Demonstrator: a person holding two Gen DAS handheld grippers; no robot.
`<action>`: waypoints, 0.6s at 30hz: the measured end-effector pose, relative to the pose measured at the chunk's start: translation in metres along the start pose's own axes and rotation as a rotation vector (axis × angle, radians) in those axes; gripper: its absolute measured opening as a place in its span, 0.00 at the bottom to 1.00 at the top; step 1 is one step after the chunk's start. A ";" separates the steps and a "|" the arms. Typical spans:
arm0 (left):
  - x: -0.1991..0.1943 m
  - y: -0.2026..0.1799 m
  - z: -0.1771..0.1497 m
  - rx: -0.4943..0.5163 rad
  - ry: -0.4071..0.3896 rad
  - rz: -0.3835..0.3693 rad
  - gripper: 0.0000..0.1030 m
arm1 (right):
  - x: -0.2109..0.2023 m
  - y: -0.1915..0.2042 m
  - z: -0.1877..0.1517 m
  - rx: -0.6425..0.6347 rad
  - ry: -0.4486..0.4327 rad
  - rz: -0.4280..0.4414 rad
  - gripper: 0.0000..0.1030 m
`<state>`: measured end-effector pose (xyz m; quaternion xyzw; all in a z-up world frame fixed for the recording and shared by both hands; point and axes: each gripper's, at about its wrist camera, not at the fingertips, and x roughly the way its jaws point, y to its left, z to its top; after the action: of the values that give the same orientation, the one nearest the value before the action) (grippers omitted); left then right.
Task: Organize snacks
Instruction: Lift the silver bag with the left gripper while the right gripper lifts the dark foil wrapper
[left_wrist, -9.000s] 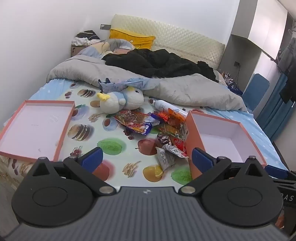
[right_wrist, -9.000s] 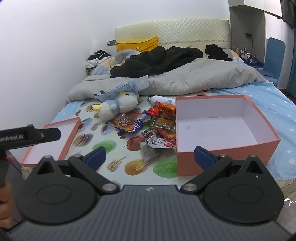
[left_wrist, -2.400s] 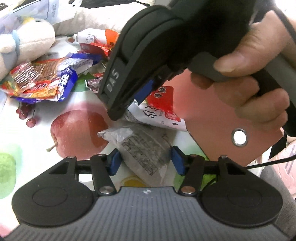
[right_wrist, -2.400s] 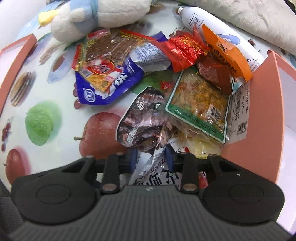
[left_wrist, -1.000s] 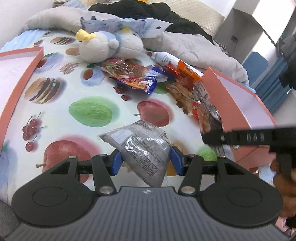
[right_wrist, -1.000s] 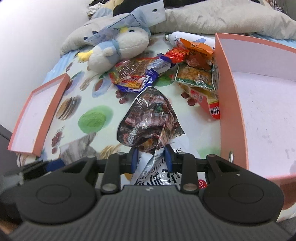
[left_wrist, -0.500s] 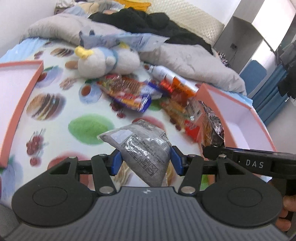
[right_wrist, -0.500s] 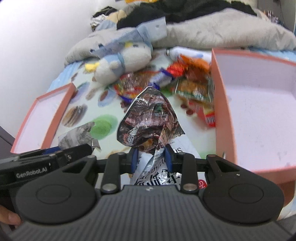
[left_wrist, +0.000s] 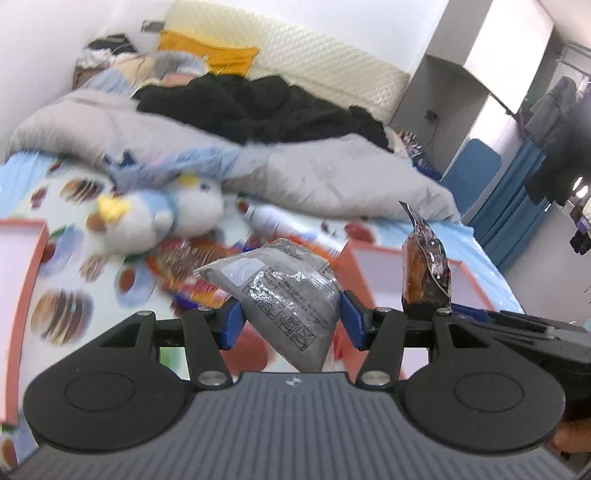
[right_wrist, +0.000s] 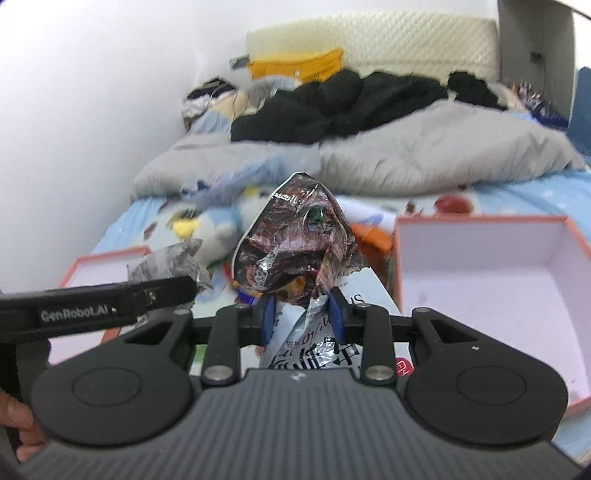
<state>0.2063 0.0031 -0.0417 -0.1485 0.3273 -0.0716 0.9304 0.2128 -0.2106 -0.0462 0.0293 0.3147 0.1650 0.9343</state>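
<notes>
Your left gripper (left_wrist: 290, 323) clamps a grey plastic snack packet (left_wrist: 284, 295), your right gripper (right_wrist: 300, 319) a dark crinkled foil packet (right_wrist: 295, 240); the pink open cardboard box (right_wrist: 491, 266) holds nothing yet.

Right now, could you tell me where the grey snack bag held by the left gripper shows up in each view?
Left wrist view: the grey bag sits at centre, clamped in the left gripper.
Right wrist view: the same bag appears at mid-left, above the black bar of the left gripper.
Shared landmark: the plush toy on the bed.
</notes>
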 end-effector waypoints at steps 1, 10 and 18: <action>0.000 -0.005 0.006 0.007 -0.008 -0.004 0.59 | -0.003 -0.004 0.003 0.002 -0.014 -0.007 0.32; 0.011 -0.058 0.041 0.060 -0.032 -0.066 0.59 | -0.023 -0.038 0.018 0.007 -0.099 -0.070 0.32; 0.031 -0.114 0.055 0.126 -0.037 -0.121 0.59 | -0.044 -0.078 0.032 0.003 -0.177 -0.144 0.33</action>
<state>0.2606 -0.0994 0.0178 -0.1102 0.2952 -0.1452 0.9379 0.2214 -0.2967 -0.0077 0.0223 0.2324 0.0937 0.9678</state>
